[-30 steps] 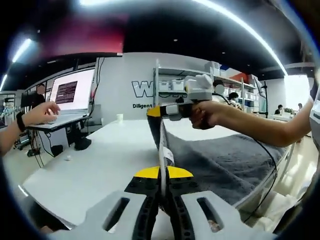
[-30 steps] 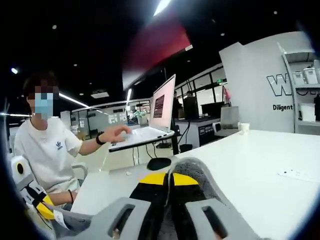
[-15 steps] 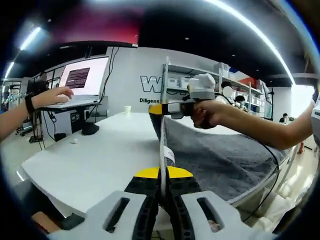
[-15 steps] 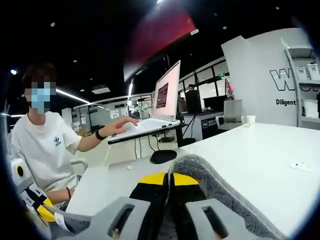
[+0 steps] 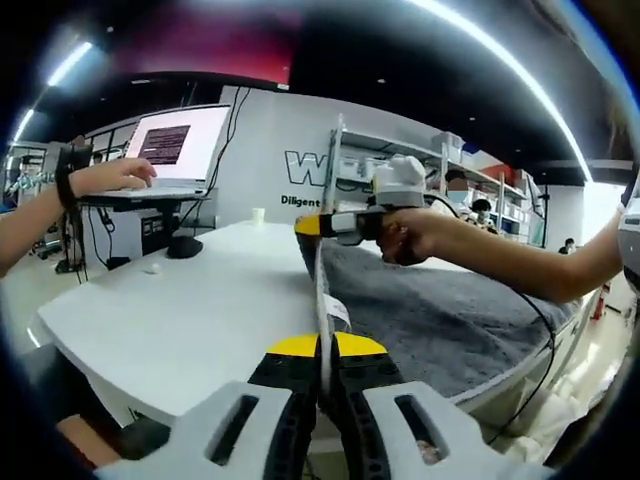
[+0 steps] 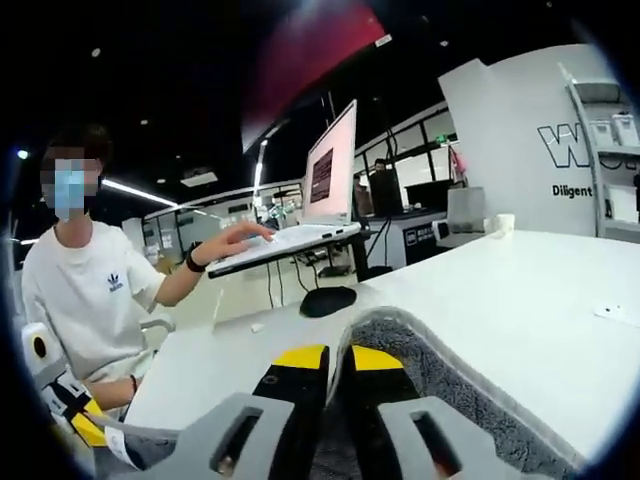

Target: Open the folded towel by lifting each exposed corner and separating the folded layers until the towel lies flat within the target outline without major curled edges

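The left gripper [image 5: 322, 372] is clenched on one towel [image 5: 440, 320] edge, the right gripper [image 6: 338, 375] on another corner. The towel is held taut above the white tabletop [image 5: 190, 310]. Uneven lowering could leave curled edges outside the outline.

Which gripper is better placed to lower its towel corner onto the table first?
Probably the left gripper: its clamped towel edge sits just above the table rim. The right gripper holds its corner higher, farther along.
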### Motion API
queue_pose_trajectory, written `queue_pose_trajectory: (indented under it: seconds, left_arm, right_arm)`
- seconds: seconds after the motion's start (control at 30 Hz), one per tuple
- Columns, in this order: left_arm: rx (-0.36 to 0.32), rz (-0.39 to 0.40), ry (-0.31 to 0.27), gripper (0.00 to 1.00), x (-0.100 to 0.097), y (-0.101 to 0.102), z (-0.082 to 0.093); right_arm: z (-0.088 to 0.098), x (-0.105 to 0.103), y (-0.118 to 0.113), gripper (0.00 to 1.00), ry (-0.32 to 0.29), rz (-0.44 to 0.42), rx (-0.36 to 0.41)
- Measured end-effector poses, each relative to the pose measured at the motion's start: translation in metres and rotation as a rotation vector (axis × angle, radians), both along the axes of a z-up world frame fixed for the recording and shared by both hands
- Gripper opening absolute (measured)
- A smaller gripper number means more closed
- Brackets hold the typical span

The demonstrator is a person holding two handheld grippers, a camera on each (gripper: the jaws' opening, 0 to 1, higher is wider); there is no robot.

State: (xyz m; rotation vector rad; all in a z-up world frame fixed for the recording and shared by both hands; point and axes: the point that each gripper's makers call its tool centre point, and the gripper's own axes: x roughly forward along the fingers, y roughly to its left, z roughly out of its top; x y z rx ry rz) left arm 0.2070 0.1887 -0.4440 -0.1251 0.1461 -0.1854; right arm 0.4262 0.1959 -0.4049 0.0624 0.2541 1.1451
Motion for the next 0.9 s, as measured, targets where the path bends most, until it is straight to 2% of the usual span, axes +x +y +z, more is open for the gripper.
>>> queue_pose_trajectory:
  seconds: [0.07, 0.2, 0.3, 0.4, 0.57, 0.67, 0.7, 0.73, 0.77, 0.87, 0.9]
  left_arm:
    - [-0.001, 0.0, 0.0, 0.02, 0.0, 0.001, -0.001]
    - [0.01, 0.012, 0.007, 0.04, -0.002, 0.005, -0.005]
    - [0.001, 0.04, 0.005, 0.1, -0.004, 0.013, -0.006]
    - [-0.021, 0.08, 0.006, 0.15, -0.006, 0.023, -0.007]
    - [-0.004, 0.118, -0.01, 0.12, -0.007, 0.034, -0.004]
    - [0.013, 0.118, -0.023, 0.09, -0.008, 0.035, -0.001]
    - [0.036, 0.113, -0.024, 0.08, -0.008, 0.034, 0.0]
    - [0.097, 0.095, -0.041, 0.06, -0.007, 0.032, 0.003]
    - [0.115, 0.08, -0.05, 0.04, -0.007, 0.028, 0.004]
    - [0.133, 0.006, -0.058, 0.01, -0.005, 0.01, 0.005]
    - [0.121, -0.019, -0.039, 0.01, -0.003, 0.004, 0.001]
  right_arm:
    - [-0.003, 0.0, 0.002, 0.05, 0.001, 0.009, -0.007]
    - [-0.008, -0.001, 0.005, 0.23, -0.001, 0.023, -0.018]
    - [-0.014, -0.003, 0.007, 0.26, -0.001, 0.043, -0.032]
    - [-0.018, -0.002, 0.008, 0.27, 0.006, 0.052, -0.037]
    - [-0.023, 0.008, 0.006, 0.23, 0.017, 0.023, -0.044]
    - [-0.033, 0.017, 0.006, 0.2, 0.025, 0.004, -0.066]
    - [-0.035, 0.021, 0.006, 0.2, 0.028, -0.001, -0.069]
    - [-0.037, 0.024, 0.007, 0.2, 0.032, -0.005, -0.072]
    - [-0.039, 0.026, 0.007, 0.19, 0.034, -0.009, -0.077]
    - [-0.048, 0.029, 0.006, 0.19, 0.045, -0.015, -0.093]
    - [-0.053, 0.027, 0.004, 0.19, 0.052, -0.018, -0.105]
